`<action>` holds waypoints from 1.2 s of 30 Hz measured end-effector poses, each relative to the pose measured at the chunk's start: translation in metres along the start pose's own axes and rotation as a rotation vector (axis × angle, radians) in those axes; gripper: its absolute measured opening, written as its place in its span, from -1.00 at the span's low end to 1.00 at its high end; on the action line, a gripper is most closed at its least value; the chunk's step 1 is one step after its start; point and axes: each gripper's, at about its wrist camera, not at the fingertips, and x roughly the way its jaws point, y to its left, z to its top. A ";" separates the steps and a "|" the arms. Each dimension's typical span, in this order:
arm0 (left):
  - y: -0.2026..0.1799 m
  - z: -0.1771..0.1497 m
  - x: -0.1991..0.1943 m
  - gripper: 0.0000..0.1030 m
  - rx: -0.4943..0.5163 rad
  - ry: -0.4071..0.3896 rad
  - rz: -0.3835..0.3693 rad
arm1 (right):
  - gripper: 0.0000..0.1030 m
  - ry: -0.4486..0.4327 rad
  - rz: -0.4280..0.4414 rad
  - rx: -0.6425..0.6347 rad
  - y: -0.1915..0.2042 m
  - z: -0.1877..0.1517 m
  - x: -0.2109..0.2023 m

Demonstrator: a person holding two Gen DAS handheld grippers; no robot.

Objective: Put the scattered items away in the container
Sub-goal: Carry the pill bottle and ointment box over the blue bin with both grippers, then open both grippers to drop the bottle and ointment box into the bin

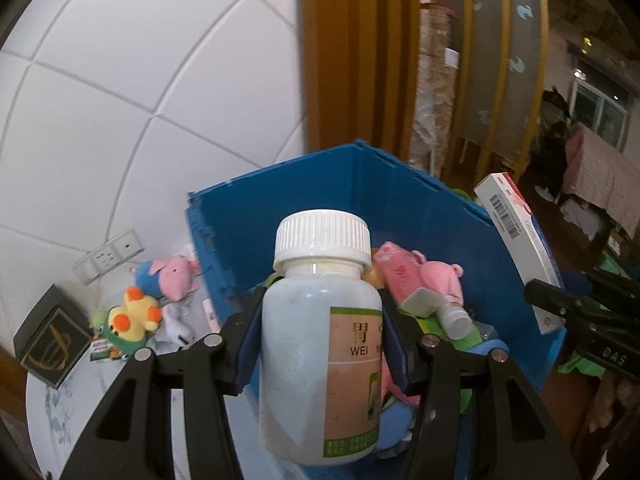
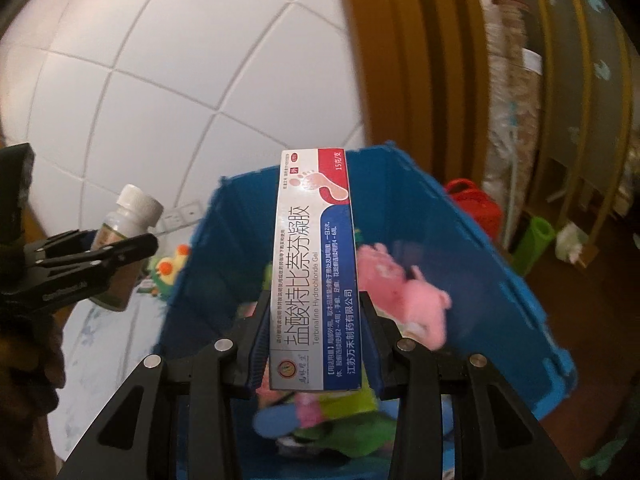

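The blue crate [image 1: 400, 208] dominates both views, standing open on the pale tabletop [image 1: 60, 408] against a white tiled wall, and it already holds a pink plush toy [image 1: 424, 276], a small tube and other soft, colourful things. Left of the crate, on the tabletop, a few items lie outside it: a blue-and-pink plush [image 1: 168, 274], a yellow duck toy [image 1: 134, 316] and a dark box [image 1: 52, 340] nearer the left edge. The step in hand appears to be carrying two items to the crate at once. The left tool [image 1: 322, 340] is clamped on a white pill bottle [image 1: 320, 320], held upright with its ribbed cap uppermost, at the crate's near left corner and seemingly over its edge. The right tool [image 2: 314, 344] is clamped on a long medicine carton [image 2: 314, 264], gripped near its lower end so that it stands tall above the crate's interior. Both tools point forward and downward toward the crate, side by side, the left one visible at the left edge of the right wrist view. The next move probably calls for lowering each item a little further inside the walls and then letting the jaws part, taking care that the tall carton clears the far wall and that the bottle drops inside, not on the rim.
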 end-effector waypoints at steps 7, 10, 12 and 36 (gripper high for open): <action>-0.023 0.015 0.009 0.00 0.027 -0.011 -0.058 | -0.25 0.008 -0.047 0.046 -0.025 -0.003 -0.004; -0.023 0.021 0.017 0.24 -0.008 0.011 -0.146 | -0.03 -0.004 -0.076 0.045 -0.025 -0.002 -0.005; -0.023 0.022 0.021 0.69 -0.012 0.025 -0.148 | 0.96 -0.016 -0.097 0.030 -0.022 0.001 -0.004; 0.194 -0.083 -0.008 0.79 -0.230 0.117 0.159 | 0.96 0.020 0.136 -0.187 0.148 0.019 0.067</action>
